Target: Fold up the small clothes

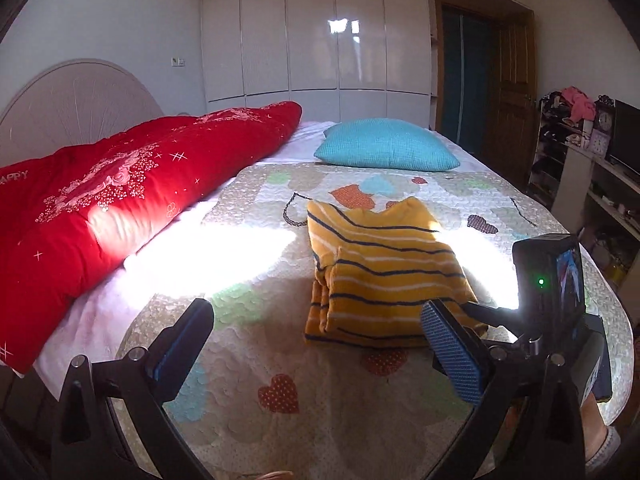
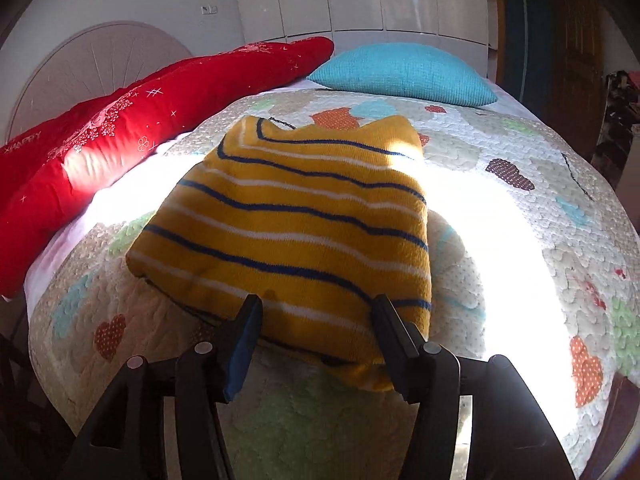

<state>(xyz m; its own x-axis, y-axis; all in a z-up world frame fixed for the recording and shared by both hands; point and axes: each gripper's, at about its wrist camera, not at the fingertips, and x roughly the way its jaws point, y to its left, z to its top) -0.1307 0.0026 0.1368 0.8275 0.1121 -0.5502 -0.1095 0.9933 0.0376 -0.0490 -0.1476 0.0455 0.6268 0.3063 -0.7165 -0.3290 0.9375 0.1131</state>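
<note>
clearly late in the fold. left to right, then: red quilt bunched along the left edge of the bed, under the white headboard. left hand-held gripper released, jaws spread wide, hovering over bare quilted bedspread just beside the near left corner of the garment, touching nothing. yellow striped sweater lying mid-bed on the heart-patterned cover, already doubled into a compact packet, sleeves tucked in, layered edges showing along its left side in the left wrist view. teal pillow well behind it, apart. right hand-held gripper open too, fingers straddling the near hem of the sweater, cloth between them but not pinched; whether pads touch the knit, cannot tell. strong sun patch to the right, washing out the bedspread there.

judged as the last fold or a final tidy. next move likely calling for closing on the near hem through all layers, lifting low and carrying it over toward the collar, or simply smoothing and letting go. thick knit, so likely to spring back unless pressed flat.
</note>
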